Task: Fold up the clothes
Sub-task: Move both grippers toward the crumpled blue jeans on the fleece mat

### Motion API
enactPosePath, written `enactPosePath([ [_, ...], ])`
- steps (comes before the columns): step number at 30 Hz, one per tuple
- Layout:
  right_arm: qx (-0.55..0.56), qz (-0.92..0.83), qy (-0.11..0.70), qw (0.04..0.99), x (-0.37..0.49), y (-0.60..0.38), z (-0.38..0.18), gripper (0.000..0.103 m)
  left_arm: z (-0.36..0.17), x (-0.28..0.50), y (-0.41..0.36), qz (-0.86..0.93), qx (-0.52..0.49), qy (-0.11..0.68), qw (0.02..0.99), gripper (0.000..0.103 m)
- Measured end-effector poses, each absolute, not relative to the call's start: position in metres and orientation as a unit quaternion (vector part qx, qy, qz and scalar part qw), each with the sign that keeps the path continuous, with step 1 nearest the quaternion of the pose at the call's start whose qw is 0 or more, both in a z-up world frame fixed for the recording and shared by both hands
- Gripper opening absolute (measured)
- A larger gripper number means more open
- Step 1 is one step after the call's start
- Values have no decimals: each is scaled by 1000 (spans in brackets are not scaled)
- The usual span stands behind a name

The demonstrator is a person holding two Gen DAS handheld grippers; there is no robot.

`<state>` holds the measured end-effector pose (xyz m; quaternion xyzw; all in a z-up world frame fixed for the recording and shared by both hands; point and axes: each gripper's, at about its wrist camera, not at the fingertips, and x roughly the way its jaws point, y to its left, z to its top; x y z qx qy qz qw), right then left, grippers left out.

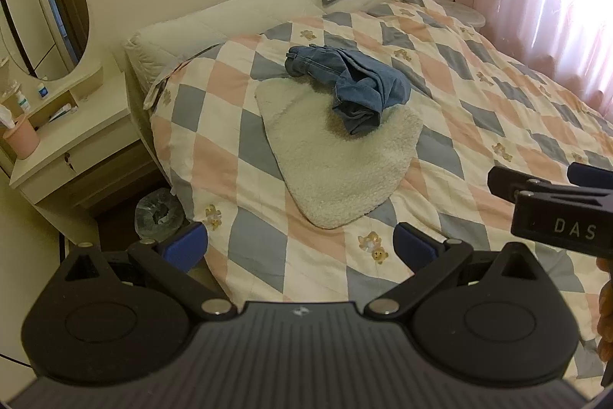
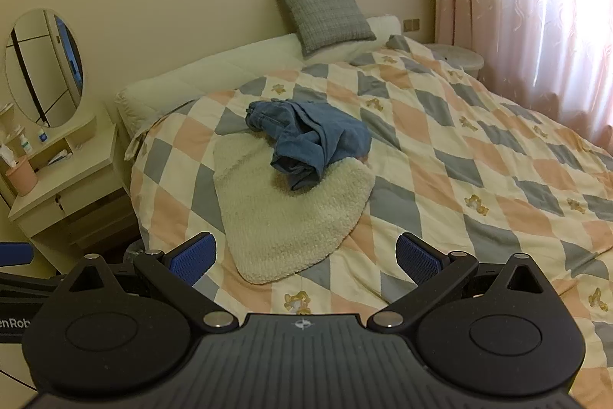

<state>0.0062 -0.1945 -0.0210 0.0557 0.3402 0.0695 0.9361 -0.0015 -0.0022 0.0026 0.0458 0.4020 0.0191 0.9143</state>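
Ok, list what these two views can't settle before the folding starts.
- Denim garment: bunched in both views, so its type and underside are hidden.
- Fleece piece: its far part lies under the denim.
- Bottles on the vanity: labels too small.
- Right gripper: cut off by the left view's edge.

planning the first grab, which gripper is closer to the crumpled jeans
Neither clearly. Both the left gripper and the right gripper hover open, well short of the jeans, which lie beyond the fleecy garment.
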Motion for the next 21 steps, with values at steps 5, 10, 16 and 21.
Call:
enactPosePath([
  [5, 54, 67, 337, 937, 5, -192, -19, 103, 9, -5, -8, 22, 50, 400, 915, 102],
  [10, 52, 64, 334, 939, 4, -190, -16, 103, 16, -9, -13, 24, 54, 398, 916, 102],
  [16, 59, 63, 333, 939, 2, -194, -17, 103, 8, 4, -2, 15, 53, 406, 912, 102],
  [21, 65, 56, 333, 939, 13, -190, -18, 103, 0, 17, 10, 6, 52, 413, 909, 102],
])
